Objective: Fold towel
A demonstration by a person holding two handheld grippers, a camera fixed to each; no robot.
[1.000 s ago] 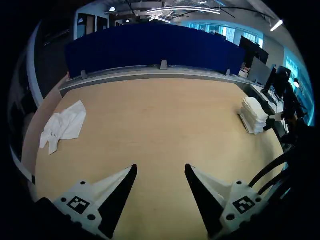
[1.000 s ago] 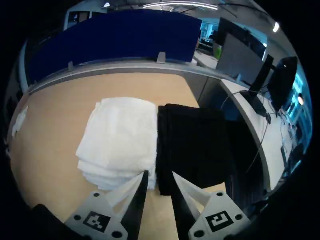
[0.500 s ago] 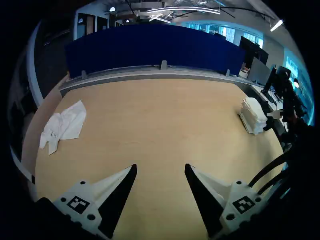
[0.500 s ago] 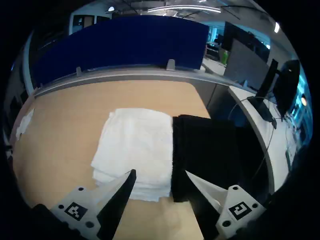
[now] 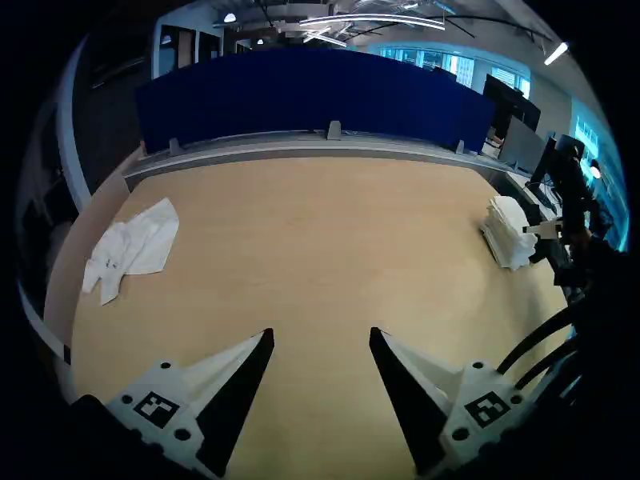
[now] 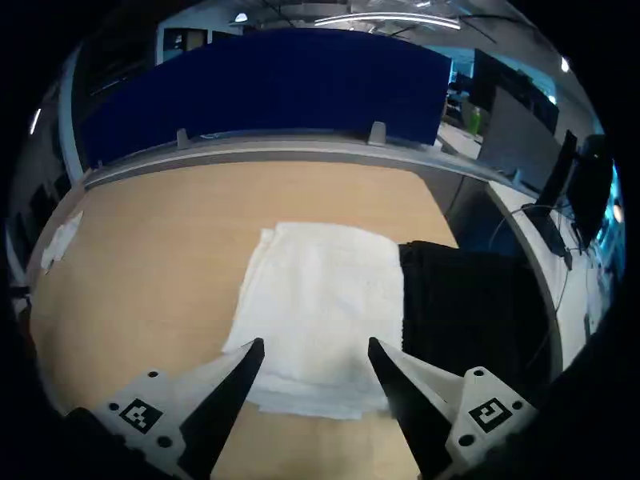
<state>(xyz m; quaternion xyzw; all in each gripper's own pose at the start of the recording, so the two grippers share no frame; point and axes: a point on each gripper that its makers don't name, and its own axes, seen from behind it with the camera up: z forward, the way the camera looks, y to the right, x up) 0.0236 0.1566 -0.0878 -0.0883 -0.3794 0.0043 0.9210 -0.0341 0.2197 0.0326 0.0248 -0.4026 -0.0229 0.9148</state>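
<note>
Left gripper: I had the left gripper hanging w/ its fingers spread wide, nothing btwn them, over bare wood.
Right gripper: the right gripper was spread apart too & gripped nothing. Its tips sat over the near edge of the white stack; I couldn't tell if they touched the cloth.
Table: a light wood table, seen in both views.
White stack: folded white towels piled as a white stack, right in front of the right gripper's camera, near the table's right end. In the left gripper view I saw it small, far to the right at the table edge.
Black stack: folded dark cloth, a black stack, pressed against the white stack's right side at the table's end.
Towel to fold: a crumpled towel lay rumpled & unfolded on the left side of the table, well apart from both stacks & from both grippers. In the right gripper view it was just a small white patch at the far-left edge.
Rail: a grey rail ran along the table's back edge.
Partition: a blue partition stood upright behind the rail, across the whole back.
Next desk: a dark monitor & cables on a pale desk off to the right, past the black stack.
Ceiling: strip lights overhead in the bkgd.
</note>
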